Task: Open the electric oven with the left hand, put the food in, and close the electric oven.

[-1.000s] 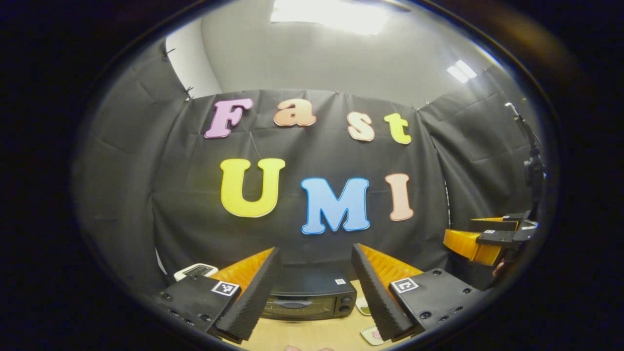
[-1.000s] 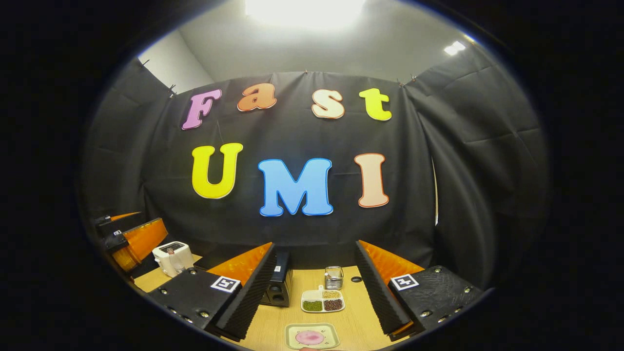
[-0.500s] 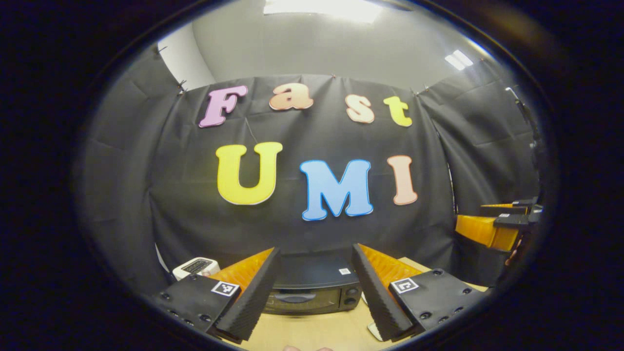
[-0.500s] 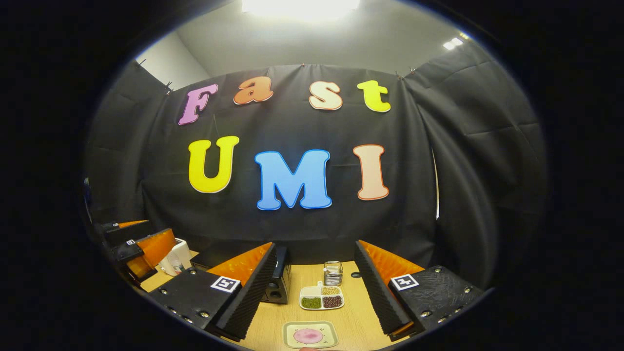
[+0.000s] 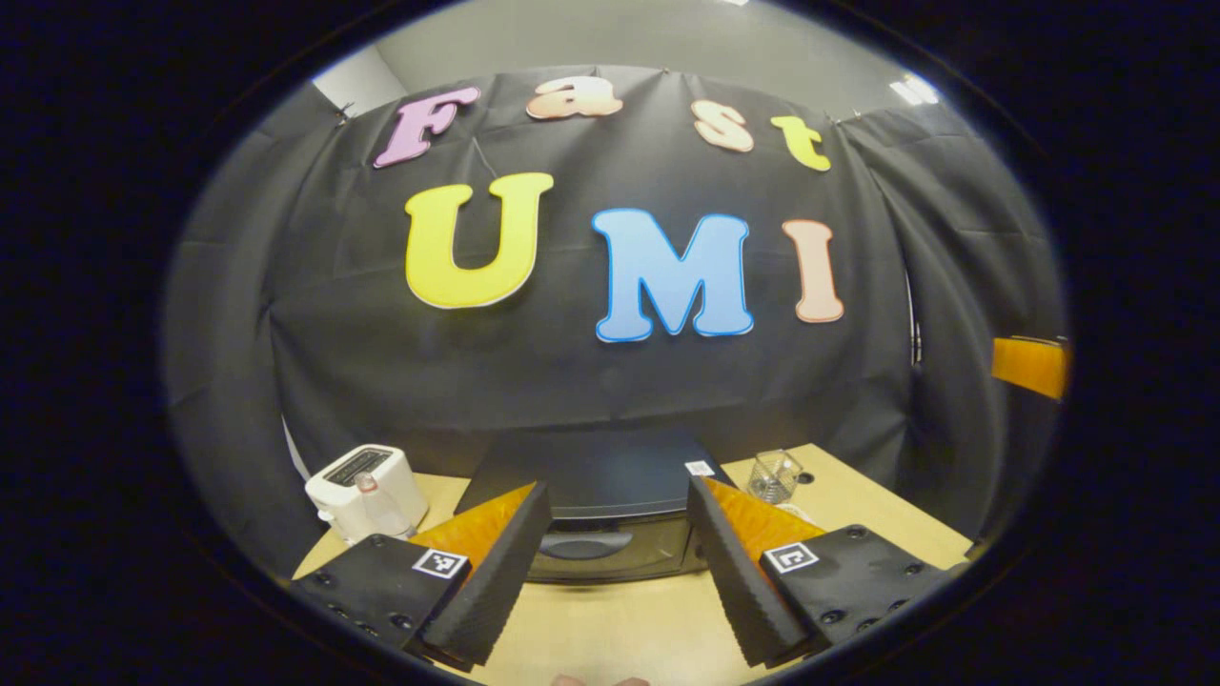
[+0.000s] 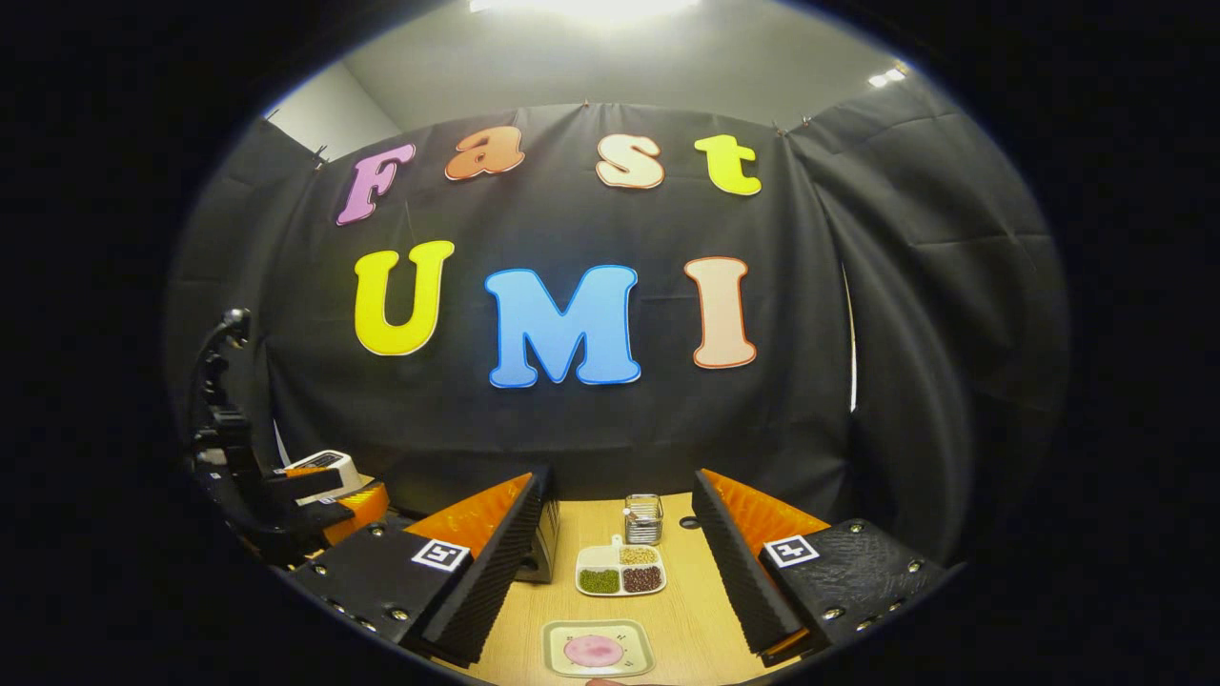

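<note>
The wooden counter [image 5: 858, 505] runs under me, booth cloth behind its far edge. In my left gripper view the black electric oven [image 5: 596, 472] sits straight ahead at the back of the counter, door shut, its handle [image 5: 583, 545] framed between my left fingers. My left gripper [image 5: 618, 534] is spread wide, nothing between the fingers, apart from the oven front. A white toaster [image 5: 367, 491] stands toward the counter's left rear corner, beside the oven, and a clear glass holder [image 5: 774, 474] sits just off the oven's right side near the far edge.

In my right gripper view, my right gripper [image 6: 618, 534] is wide too, empty. Between its fingers lies the food: a pink slice on a small square plate [image 6: 598, 649] at the counter's near edge. Beyond it sits a divided dish [image 6: 620, 575] of green, tan and dark beans. The oven's corner [image 6: 543, 553] peeks past my left finger.
</note>
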The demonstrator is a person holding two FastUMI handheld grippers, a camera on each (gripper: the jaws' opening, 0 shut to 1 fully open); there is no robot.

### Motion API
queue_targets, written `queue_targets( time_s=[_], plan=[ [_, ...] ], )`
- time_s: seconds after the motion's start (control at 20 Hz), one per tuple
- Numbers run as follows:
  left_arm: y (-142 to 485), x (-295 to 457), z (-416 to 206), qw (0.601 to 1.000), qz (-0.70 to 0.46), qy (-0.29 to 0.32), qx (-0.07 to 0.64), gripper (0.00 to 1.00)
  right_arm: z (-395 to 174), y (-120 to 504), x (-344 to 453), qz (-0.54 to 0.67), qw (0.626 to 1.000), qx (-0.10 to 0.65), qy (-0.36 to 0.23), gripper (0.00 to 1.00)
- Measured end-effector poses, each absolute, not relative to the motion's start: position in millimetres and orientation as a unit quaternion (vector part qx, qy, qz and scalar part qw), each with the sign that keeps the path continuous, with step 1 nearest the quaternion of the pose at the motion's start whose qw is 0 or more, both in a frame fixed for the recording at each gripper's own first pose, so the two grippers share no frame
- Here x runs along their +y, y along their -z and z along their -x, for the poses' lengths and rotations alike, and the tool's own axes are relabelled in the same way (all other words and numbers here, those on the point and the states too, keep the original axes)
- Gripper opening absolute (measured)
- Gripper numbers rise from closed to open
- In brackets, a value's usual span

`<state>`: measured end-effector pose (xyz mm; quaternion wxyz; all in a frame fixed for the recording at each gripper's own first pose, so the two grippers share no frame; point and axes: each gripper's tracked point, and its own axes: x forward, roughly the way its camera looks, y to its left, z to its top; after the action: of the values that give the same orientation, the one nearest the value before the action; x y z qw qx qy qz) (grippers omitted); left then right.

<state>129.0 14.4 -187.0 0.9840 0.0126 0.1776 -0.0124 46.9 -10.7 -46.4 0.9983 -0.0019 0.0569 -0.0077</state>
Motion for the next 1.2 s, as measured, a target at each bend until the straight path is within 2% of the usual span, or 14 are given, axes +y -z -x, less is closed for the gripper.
queue_targets(
  time_s=[0.1, 0.15, 0.35, 0.4, 0.5, 0.55, 0.75, 0.8, 1.2],
  plan=[
    [214, 24, -146, 0.981, -0.022, -0.003, 0.195, 0.97, -49, 49, -11, 0.003, 0.998, 0.062, 0.008, 0.96],
    [227, 27, -155, 0.979, -0.022, -0.008, 0.202, 1.0, -50, 50, -12, 0.005, 0.998, 0.063, 0.009, 0.96],
    [274, 36, -182, 0.971, -0.024, -0.013, 0.239, 1.0, -50, 50, -22, 0.016, 0.998, 0.064, 0.022, 0.97],
    [286, 39, -187, 0.968, -0.019, -0.016, 0.251, 0.94, -50, 51, -25, 0.017, 0.997, 0.066, 0.026, 0.97],
    [305, 45, -193, 0.963, -0.009, -0.024, 0.269, 1.0, -48, 54, -32, 0.017, 0.997, 0.071, 0.037, 0.97],
    [312, 46, -196, 0.961, -0.008, -0.023, 0.276, 1.0, -48, 54, -35, 0.017, 0.996, 0.072, 0.041, 0.97],
    [333, 46, -201, 0.955, -0.013, -0.014, 0.296, 0.98, -45, 56, -40, 0.022, 0.996, 0.076, 0.052, 0.97],
    [330, 47, -206, 0.959, -0.008, -0.015, 0.282, 1.0, -44, 56, -41, 0.023, 0.996, 0.074, 0.053, 0.97],
    [334, 49, -201, 0.959, -0.007, -0.012, 0.284, 0.98, -35, 62, -36, 0.02, 0.995, 0.076, 0.055, 0.97]
  ],
)
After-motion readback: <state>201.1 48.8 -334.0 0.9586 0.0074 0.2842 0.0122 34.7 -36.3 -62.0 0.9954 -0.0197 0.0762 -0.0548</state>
